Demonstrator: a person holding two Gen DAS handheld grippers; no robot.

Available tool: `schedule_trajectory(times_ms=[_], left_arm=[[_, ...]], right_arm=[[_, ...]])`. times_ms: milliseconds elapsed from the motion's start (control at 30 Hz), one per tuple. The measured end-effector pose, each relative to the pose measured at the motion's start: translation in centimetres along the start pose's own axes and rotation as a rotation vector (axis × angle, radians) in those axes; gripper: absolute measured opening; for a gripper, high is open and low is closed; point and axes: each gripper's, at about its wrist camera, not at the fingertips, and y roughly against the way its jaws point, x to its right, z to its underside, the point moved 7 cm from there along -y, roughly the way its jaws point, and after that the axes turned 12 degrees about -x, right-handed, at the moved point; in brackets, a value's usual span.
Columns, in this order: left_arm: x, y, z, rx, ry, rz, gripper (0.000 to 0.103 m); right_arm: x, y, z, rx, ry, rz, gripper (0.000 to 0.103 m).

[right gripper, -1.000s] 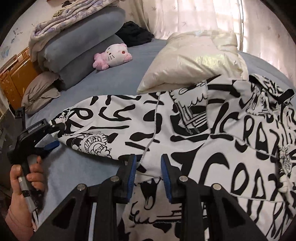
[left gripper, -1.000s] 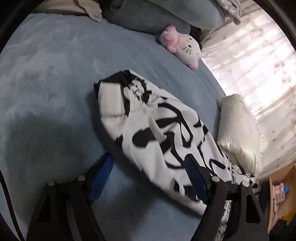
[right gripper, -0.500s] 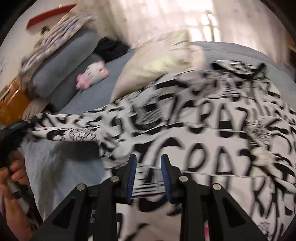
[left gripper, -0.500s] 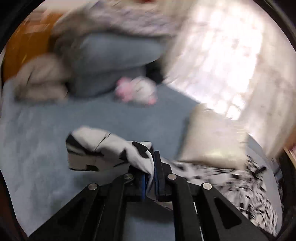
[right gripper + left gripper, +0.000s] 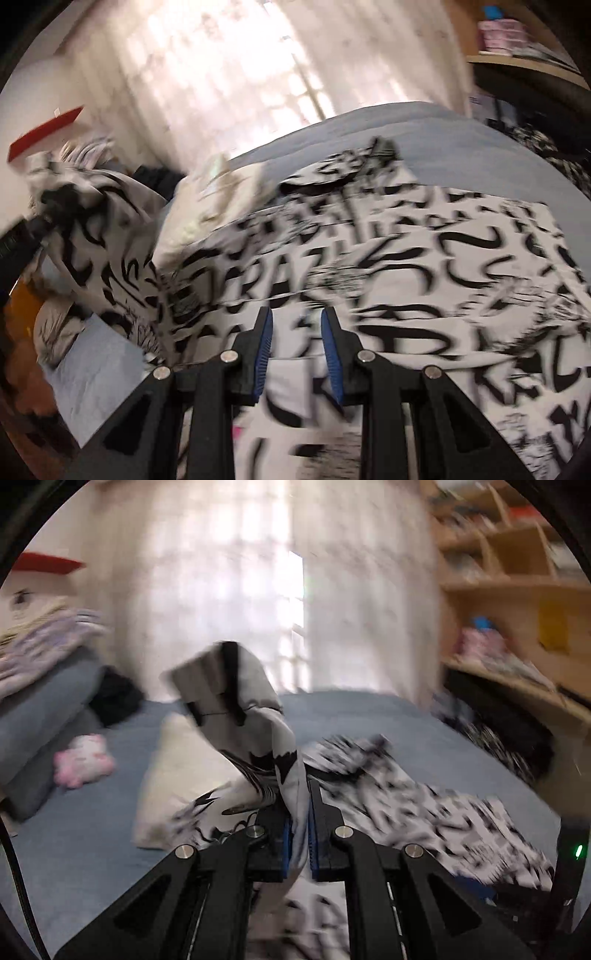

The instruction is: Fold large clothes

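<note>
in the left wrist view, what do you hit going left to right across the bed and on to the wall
grey bolsters → pink plush toy → cream pillow → sleeve lifted in the left gripper → the rest of the black-and-white garment spread on the blue bed → wooden shelves

The garment [image 5: 424,805] lies spread on the bed [image 5: 369,716], its sleeve [image 5: 236,701] raised above it. A cushion [image 5: 177,771] lies left of the garment, a plush toy [image 5: 83,760] further left, before stacked bedding [image 5: 40,701]. Curtains [image 5: 229,590] hang behind the bed; shelves [image 5: 517,572] stand right.
</note>
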Motion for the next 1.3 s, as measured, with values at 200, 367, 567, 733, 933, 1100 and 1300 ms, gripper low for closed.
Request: schedule_trajectory(times_ms=[200, 367, 567, 733, 933, 1100, 1300], left_arm=[[9.8, -7.0, 6.0, -0.238, -0.169, 0.120, 0.032], [10.2, -7.8, 8.5, -0.265, -0.175, 0.080, 0.075], [3.5, -5.6, 10.7, -0.299, -0.050, 0.022, 0.075], [-3.2, -5.2, 15.5, -0.407, 0.140, 0.018, 0.075], [-9.2, -7.1, 20.4, -0.529, 0.389, 0.097, 0.075], [-11.3, -9.0, 21.4, -0.544, 0.493, 0.136, 0.075], [-12.2, -10.1, 21.7, -0.529, 0.514, 0.132, 0.075]], right_arm=[[7.8, 0.9, 0.4, -0.004, -0.119, 0.059, 0.027], [11.0, 0.7, 1.3, -0.029, -0.182, 0.042, 0.043], [10.7, -0.4, 1.7, -0.067, -0.221, -0.051, 0.047], [9.2, -2.3, 1.7, -0.133, -0.215, -0.103, 0.047], [7.4, -6.4, -0.4, -0.205, -0.170, -0.135, 0.054], [6.6, -11.1, -1.5, -0.310, -0.167, -0.146, 0.054], [1.4, -11.4, -1.8, -0.315, 0.043, -0.135, 0.019]])
